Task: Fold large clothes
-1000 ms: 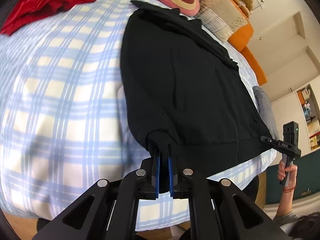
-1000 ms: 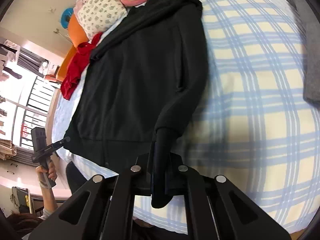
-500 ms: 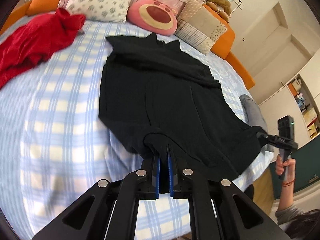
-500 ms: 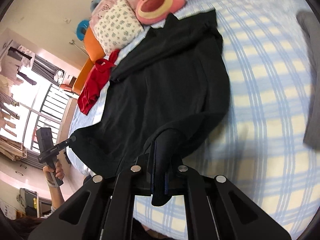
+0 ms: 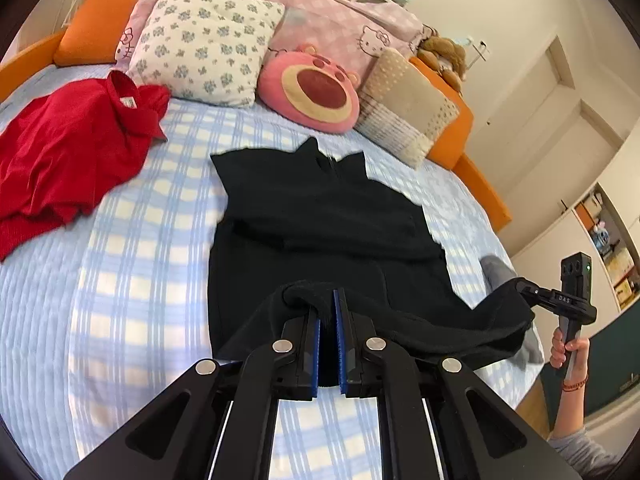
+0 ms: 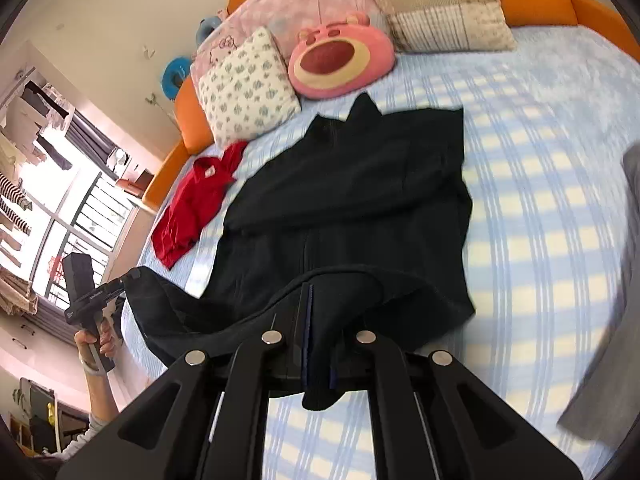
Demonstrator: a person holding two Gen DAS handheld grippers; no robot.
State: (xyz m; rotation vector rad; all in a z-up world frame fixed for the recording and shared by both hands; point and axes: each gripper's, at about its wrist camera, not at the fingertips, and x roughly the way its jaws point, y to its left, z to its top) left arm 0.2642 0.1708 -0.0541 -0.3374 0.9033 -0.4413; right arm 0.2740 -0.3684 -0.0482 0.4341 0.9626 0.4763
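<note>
Room: a bed [image 5: 132, 264] with a blue-and-white checked cover and an orange frame; pillows and a pink bear cushion [image 5: 310, 92] lie at its far end.
Black garment [image 5: 320, 216]: spread on the bed ahead of both sets of fingers, collar toward the pillows, its near hem lifted off the cover.
Left gripper [image 5: 328, 312]: fingers clenched on one lifted hem corner; the cloth bunches just past the blue pads.
Right gripper [image 6: 316, 312]: fingers clamped on the other hem corner, with black cloth draped over and below them.
Red garment [image 5: 68, 160]: crumpled well to the left of the left fingers.
Grey garment [image 6: 612, 320]: right of the right fingers, at the bed's edge.
</note>
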